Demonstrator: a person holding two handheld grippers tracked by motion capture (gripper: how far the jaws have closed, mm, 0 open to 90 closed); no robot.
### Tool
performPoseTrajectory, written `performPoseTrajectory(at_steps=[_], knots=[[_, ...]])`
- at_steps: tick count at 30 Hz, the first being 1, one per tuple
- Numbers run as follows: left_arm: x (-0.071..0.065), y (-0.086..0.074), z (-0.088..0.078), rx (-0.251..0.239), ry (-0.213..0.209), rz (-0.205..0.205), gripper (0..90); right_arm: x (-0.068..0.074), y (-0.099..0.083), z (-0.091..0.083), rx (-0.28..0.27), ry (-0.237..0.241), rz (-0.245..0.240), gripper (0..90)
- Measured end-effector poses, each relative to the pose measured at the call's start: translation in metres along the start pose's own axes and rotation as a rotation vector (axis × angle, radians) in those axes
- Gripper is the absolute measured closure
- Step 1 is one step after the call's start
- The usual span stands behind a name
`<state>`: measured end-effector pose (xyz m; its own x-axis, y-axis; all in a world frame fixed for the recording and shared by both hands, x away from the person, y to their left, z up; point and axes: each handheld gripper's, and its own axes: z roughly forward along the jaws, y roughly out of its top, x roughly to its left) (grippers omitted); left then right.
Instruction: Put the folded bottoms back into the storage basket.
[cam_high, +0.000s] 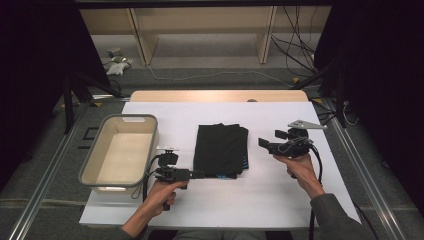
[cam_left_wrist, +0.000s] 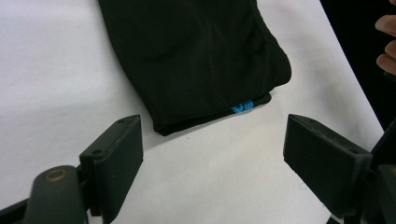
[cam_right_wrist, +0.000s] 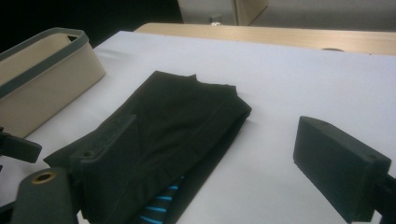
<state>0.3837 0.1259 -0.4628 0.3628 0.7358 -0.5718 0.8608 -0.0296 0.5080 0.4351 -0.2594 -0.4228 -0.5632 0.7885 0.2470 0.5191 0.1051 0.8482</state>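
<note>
Left gripper: held in the person's left hand at the near side of the table, just off the near-left corner of the folded black garment. Its jaws stand wide apart with nothing between them; in the left gripper view the garment's near edge lies just beyond the two pads, not touched.

Right gripper: held in the person's right hand, to the right of the garment and clear of it. Jaws spread wide, empty. A grey three-cornered plate sits on top of it.

Folded black garment: lies flat on the white table cover, near the middle, folded into a neat upright rectangle. Blue markings show at its near edge; in the right gripper view, blue stripes peek out between the layers.

Beige bin: to the left of the garment, near but apart from it, with a grey rim. It looks empty inside.

Wooden table edge: beyond the garment, past the far end of the white cover.

Shelving: well behind the garment, pale wood, with cables on the floor in front of it.
</note>
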Motion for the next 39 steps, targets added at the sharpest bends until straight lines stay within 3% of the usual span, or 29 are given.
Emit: performPoseTrajectory(at_steps=[12,19,25,30,39], knots=[[0.004,0.005,0.008,0.03,0.023,-0.037,20.7,-0.002,0.009,0.019,0.065,0.023,0.016,15.5],[0.008,0.008,0.009,0.03,0.005,-0.066,21.7,-0.004,0.015,0.033,0.102,0.024,0.014,15.6],[0.011,0.011,0.011,0.036,-0.001,-0.075,22.9,-0.005,0.018,0.044,0.129,0.022,0.009,15.6],[0.012,0.013,0.013,0.039,0.004,-0.082,23.0,-0.01,0.022,0.055,0.138,0.027,0.039,15.7],[0.013,0.017,0.016,0.039,0.022,-0.082,23.7,-0.016,0.031,0.073,0.201,0.004,0.049,15.8]])
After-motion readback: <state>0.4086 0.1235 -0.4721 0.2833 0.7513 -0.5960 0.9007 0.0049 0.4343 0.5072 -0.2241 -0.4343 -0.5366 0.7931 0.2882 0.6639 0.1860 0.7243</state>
